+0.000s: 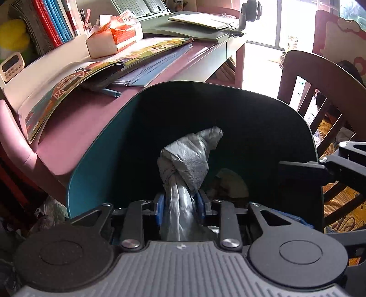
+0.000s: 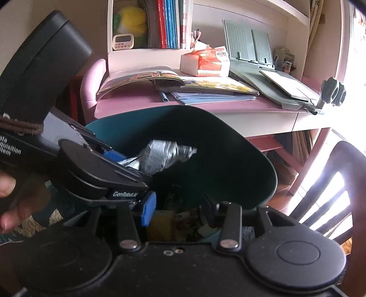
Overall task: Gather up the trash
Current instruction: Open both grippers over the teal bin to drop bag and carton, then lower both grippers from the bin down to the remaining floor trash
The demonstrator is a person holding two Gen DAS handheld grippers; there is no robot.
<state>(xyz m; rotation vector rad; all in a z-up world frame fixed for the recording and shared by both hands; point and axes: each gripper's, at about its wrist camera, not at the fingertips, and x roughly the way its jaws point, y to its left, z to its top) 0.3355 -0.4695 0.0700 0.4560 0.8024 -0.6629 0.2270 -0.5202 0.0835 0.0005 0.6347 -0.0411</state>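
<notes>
1. Gripping a knotted grey plastic bag by its twisted neck, the left tongs press their blue pads against it on both sides; the crinkled knot sticks up over the open mouth of a teal bin.
2. Right tongs stand open with nothing between them, at the bin's near rim, above dim scraps inside.
3. Writing: "GenRobot.AI" on the left tongs' arm in the right view; beside it, part of a white label ending "quisition".
4. A hand holds the left tool at the frame edge.
5. Behind the bin stands a pink desk carrying an open picture book, blue folders, an orange-and-white tissue pack and a grey book stand.
6. Shelves above hold red and blue books, a white timer and a yellow plush toy.
7. A dark wooden slatted chair stands right of the bin, with bright window light behind.
</notes>
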